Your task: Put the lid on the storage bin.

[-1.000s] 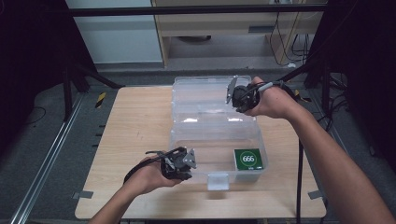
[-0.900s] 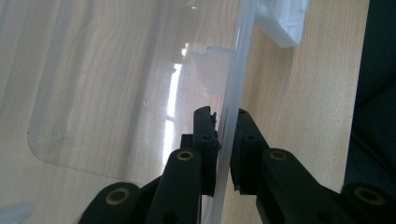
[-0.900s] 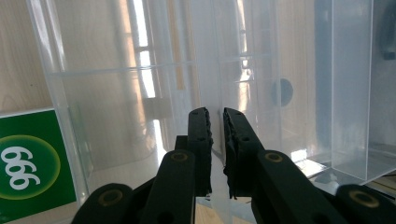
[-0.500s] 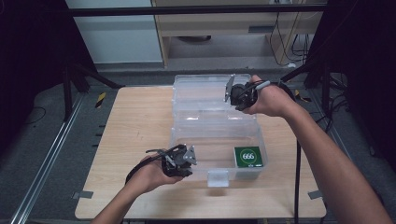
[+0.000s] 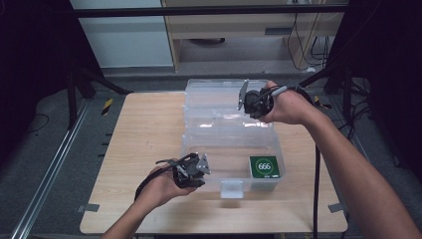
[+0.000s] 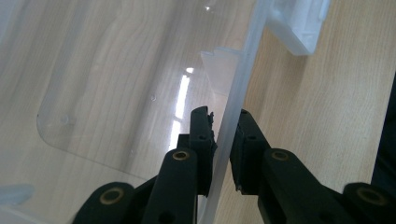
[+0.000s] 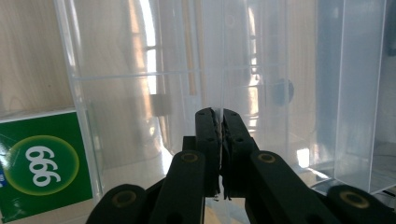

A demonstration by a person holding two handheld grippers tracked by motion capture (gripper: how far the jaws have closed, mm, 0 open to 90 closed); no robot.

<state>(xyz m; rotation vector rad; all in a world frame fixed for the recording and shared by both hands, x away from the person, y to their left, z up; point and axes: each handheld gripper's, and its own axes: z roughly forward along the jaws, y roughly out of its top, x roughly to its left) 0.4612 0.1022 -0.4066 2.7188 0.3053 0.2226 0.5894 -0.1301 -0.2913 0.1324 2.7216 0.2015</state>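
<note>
At the near-left rim of the clear plastic box (image 5: 219, 149), your left gripper (image 6: 223, 135) straddles the front wall, pads clamped on it; your right gripper (image 7: 219, 122) has just closed, pinching the raised lid (image 5: 226, 92); green card (image 5: 264, 166) lies inside, front right; box centred on table (image 5: 144, 129).

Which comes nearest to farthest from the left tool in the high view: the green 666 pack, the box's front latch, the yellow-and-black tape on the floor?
1. Front latch, just right of the left tool.
2. Green 666 pack, farther right inside the clear box.
3. Yellow-and-black tape, far off, beyond the table's left edge.
</note>
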